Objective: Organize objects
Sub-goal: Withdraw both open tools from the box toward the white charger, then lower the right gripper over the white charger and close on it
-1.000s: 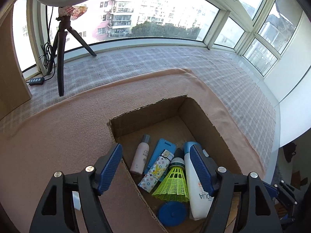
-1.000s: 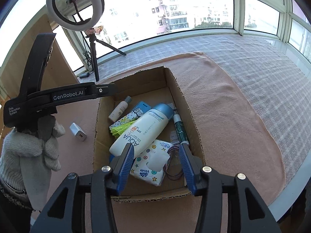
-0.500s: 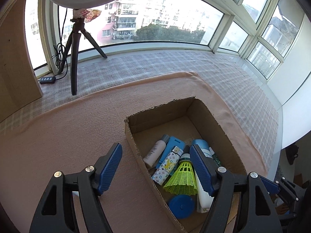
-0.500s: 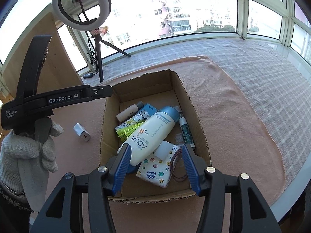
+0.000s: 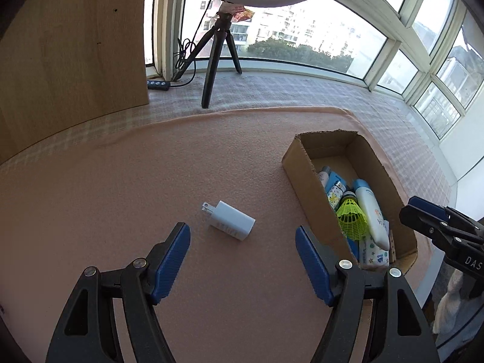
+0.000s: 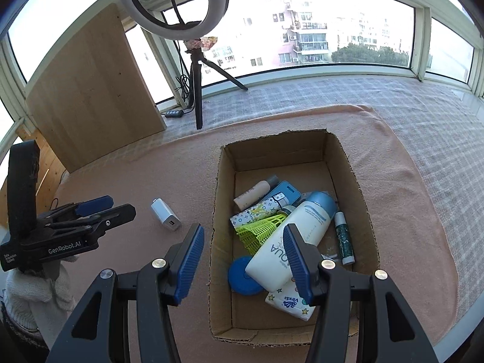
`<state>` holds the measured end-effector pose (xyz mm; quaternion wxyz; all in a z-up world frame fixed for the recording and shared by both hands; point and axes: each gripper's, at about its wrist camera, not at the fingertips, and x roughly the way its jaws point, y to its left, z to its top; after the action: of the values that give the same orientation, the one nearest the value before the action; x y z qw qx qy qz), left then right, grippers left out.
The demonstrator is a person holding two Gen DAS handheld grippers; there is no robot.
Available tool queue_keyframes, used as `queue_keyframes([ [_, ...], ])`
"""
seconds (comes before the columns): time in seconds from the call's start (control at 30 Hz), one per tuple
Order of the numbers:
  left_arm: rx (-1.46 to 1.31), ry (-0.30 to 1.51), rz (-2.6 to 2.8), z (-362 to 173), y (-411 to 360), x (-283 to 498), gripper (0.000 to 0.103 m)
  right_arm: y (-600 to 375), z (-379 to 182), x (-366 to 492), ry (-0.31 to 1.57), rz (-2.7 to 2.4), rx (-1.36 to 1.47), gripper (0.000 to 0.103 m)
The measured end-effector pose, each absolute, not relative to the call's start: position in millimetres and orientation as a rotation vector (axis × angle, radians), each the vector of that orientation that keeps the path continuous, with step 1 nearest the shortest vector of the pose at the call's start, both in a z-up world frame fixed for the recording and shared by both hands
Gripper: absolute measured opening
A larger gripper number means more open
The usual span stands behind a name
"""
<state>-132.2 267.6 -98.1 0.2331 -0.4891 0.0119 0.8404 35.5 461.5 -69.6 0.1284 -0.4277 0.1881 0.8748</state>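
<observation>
Left hand-held gripper [image 5: 243, 243], jaws standing wide with nothing between the pads, hangs above the pink blanket [image 5: 121, 199], which overlies a pale checked cloth [image 6: 408, 112]. A white plug-in charger [image 5: 229, 220] lies on its side on the blanket just ahead of the jaw gap, prongs pointing away and to the left, well clear of both pads. To its right stands an open cardboard box [image 5: 305, 175].

Right hand-held gripper [image 6: 242, 263], jaws moderately apart and empty, is poised over the box's [image 6: 222, 181] near left corner; its left pad lies outside the box wall, its right pad over the contents. Inside: a white AQUA lotion bottle [image 6: 299, 230] with a blue cap, a yellow-green shuttlecock [image 6: 257, 231], a round blue lid [image 6: 242, 276], a tissue packet [image 6: 287, 304], a small beige bottle [image 6: 254, 193], a patterned tube [image 6: 257, 211] and a green-glitter stick [image 6: 343, 239]. The charger [image 6: 165, 214] lies outside the box, to its left.

Background: a ring light on a tripod [image 6: 196, 90], a wooden board [image 6: 90, 90], windows. A white-gloved hand [image 6: 33, 290] carries the left hand-held gripper.
</observation>
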Motion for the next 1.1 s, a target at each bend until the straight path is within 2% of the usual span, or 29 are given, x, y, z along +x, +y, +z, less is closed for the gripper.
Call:
queue_keyframes([
  [0.63,-1.448,-0.093,2.438,-102.2,126.8,-67.0,0.075,403.1,-91.1,-62.5,0.532,2.646,-1.508,0.052],
  [0.93,-1.511,-0.177,2.461,-115.1,85.9,-44.4,0.075,366.8,-124.6,-110.0,0.342,2.615,-1.730,0.052],
  [1.1,-1.540,-0.200,2.467,-121.8,71.4,-37.3,0.075,349.7,-146.0,-129.5,0.166,2.579,-1.838,0.052],
])
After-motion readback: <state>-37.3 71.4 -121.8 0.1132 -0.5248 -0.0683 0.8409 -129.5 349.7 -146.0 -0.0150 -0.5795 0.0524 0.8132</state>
